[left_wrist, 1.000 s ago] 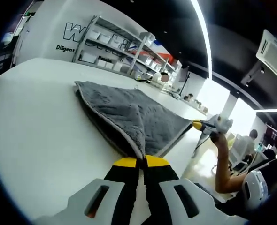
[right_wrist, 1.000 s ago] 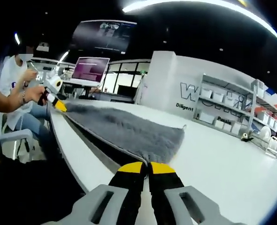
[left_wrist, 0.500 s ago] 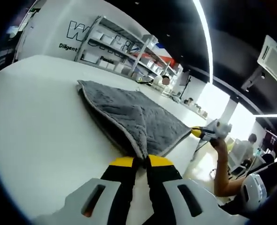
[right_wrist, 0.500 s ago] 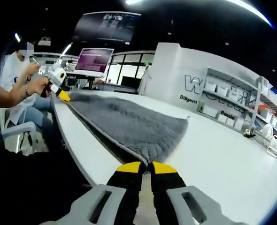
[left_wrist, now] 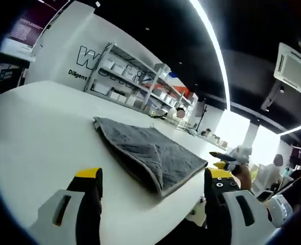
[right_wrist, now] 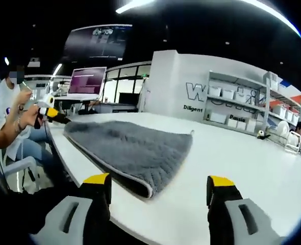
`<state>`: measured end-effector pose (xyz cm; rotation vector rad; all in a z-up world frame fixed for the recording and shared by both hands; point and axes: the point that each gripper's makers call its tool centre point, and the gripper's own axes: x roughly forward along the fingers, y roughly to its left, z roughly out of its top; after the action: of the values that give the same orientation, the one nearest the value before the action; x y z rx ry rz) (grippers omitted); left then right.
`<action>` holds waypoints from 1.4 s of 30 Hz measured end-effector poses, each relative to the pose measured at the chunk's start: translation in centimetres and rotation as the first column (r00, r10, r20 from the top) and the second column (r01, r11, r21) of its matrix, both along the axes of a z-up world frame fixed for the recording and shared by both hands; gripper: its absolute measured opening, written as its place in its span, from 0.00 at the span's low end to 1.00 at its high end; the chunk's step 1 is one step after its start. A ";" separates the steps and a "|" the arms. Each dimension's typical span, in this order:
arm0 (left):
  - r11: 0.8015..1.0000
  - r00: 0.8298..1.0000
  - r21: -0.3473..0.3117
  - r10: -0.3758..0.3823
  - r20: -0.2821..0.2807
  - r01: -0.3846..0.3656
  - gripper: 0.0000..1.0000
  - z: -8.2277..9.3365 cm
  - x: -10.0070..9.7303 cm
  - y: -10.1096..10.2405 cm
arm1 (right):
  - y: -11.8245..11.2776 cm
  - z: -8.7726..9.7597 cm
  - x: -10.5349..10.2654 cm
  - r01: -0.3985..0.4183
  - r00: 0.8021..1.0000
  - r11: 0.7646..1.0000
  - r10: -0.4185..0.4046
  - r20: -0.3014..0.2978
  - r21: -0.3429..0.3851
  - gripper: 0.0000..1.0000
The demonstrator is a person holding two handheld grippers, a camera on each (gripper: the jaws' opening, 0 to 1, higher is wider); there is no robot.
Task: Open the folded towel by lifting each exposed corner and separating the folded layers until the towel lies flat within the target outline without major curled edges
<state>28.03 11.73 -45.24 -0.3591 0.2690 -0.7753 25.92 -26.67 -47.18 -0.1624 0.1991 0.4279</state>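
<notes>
Grey towel (left_wrist: pixel 151 153) (folded, with a pale hem) lies by the white table's (left_wrist: pixel 33 127) edge, while both grippers, left (left_wrist: pixel 153 186) and right (right_wrist: pixel 158 190), gape wide, holding nothing.

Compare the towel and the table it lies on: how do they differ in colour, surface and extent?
The towel is dark grey; the table is white. The towel looks fluffy and textured, with a lighter sewn edge; the table looks smooth and plain. The towel covers part of the surface near one edge; the table runs well beyond it. Both lie flat; the towel appears still folded in layers. Both the left gripper and the right gripper are open, off the towel.
</notes>
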 end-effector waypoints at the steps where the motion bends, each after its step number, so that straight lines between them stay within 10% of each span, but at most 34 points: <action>1: 1.000 1.000 0.007 -0.002 0.016 0.002 0.84 -0.8 -1.1 -0.5 | 0.0 -0.1 0.1 0.005 1.000 1.000 -0.005 -0.009 0.003 0.90; 6: 0.997 0.990 0.075 -0.006 0.140 -0.005 0.97 -0.1 -2.0 -0.3 | 0.7 -0.5 0.2 0.015 0.999 0.999 -0.013 -0.053 0.034 0.99; 17: 0.965 0.981 0.261 -0.018 0.191 -0.033 0.99 -0.9 -4.0 0.1 | 4.6 -0.2 -0.1 -0.059 0.995 0.998 0.060 -0.079 0.023 0.99; 30: 0.961 0.979 0.248 0.076 0.190 -0.122 0.99 -0.6 -3.7 3.4 | 16.4 2.0 -0.8 -0.275 0.961 0.961 0.275 -0.020 0.016 0.99; 42: 0.963 0.978 0.224 0.107 0.180 -0.147 0.97 -1.5 -5.0 5.8 | 30.2 3.1 -2.4 -0.499 0.863 0.865 0.502 0.058 -0.053 0.71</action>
<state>23.03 17.56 -46.78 -0.0840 0.1760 -0.6336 23.56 3.55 -44.10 -0.2667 0.0920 0.9395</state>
